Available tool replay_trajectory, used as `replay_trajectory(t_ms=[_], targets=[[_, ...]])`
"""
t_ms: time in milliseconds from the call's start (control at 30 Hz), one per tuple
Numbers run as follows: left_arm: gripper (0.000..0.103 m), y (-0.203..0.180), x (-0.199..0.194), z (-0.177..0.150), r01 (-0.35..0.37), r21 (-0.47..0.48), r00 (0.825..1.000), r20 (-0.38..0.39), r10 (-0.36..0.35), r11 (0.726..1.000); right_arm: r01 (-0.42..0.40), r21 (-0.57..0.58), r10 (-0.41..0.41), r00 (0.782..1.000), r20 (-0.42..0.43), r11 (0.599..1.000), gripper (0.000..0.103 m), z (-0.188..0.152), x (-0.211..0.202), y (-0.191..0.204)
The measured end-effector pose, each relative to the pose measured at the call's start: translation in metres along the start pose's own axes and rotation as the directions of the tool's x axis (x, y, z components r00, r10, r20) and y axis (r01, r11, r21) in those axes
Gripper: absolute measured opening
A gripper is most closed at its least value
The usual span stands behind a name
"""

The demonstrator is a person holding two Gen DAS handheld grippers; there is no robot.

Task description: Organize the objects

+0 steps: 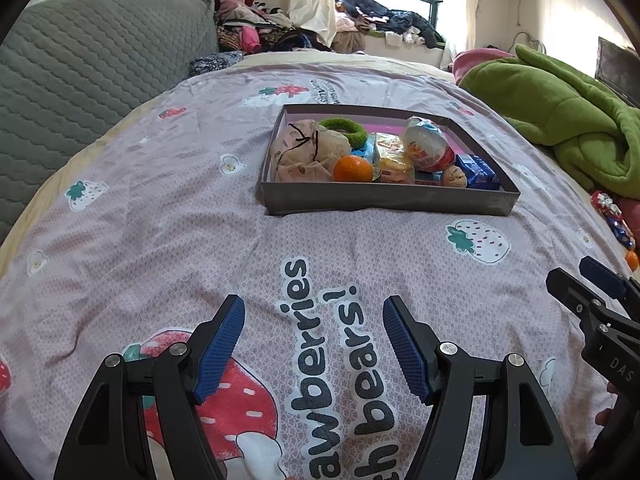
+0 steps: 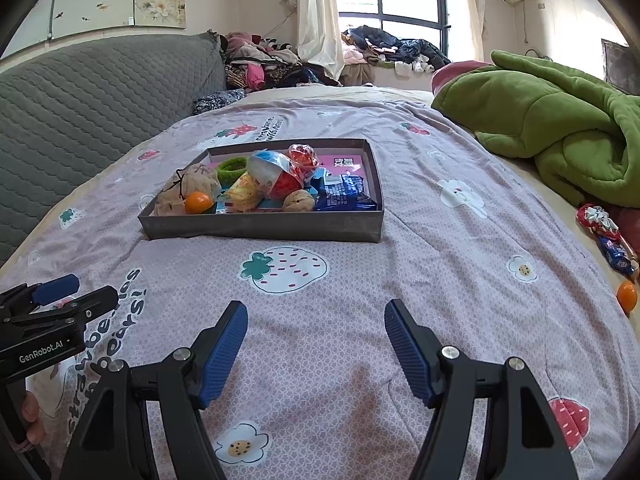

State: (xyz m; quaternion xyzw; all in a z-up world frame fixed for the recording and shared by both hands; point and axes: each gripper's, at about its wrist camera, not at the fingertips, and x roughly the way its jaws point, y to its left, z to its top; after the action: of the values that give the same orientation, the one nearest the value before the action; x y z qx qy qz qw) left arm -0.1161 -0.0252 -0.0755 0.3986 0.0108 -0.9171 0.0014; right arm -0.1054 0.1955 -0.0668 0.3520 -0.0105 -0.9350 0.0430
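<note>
Two grippers: your left gripper (image 1: 314, 344) and right gripper (image 2: 316, 350) each fill the lower part of their own view, black arms ending in ribbed blue pads.
Jaw state: both stand apart, with only bedding between the pads.
Surface: you work over a pink quilted bedspread (image 1: 160, 240), finely patterned, printed with strawberries and rounded lettering.
Box: a shallow grey cardboard tray (image 1: 388, 200) sits at upper centre of both views, flat on the bedspread, well apart from both grippers.
Box contents: a round smooth orange tangerine (image 1: 353, 169) at the near left, against a crumpled beige drawstring cloth pouch (image 1: 304, 150); a fuzzy green hair ring (image 1: 344, 128) behind it; a glossy egg-shaped plastic-wrapped toy (image 1: 426, 144); a wrinkled tan walnut (image 1: 454, 178); a shiny blue foil snack packet (image 2: 344, 194) at the right wall.
Loose items: at the right edge of the right view, a second small orange fruit (image 2: 627, 296) and crinkly wrapped sweets (image 2: 600, 224) lie outside the box.
Backdrop: a fluffy green blanket (image 2: 560, 128) lies bunched at upper right; a grey quilted headboard cover (image 2: 80, 112) is at upper left.
</note>
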Motion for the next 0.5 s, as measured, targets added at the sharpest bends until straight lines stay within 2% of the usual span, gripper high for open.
replay_trajectory(t_ms=[500], targets=[[0.073,-0.0014,0.0003,-0.0012,-0.003,-0.001,1.0,0.0,0.003,1.0,-0.004,-0.004,0.004,1.0,0.001,1.0,0.071,-0.0024,-0.001,0.001]])
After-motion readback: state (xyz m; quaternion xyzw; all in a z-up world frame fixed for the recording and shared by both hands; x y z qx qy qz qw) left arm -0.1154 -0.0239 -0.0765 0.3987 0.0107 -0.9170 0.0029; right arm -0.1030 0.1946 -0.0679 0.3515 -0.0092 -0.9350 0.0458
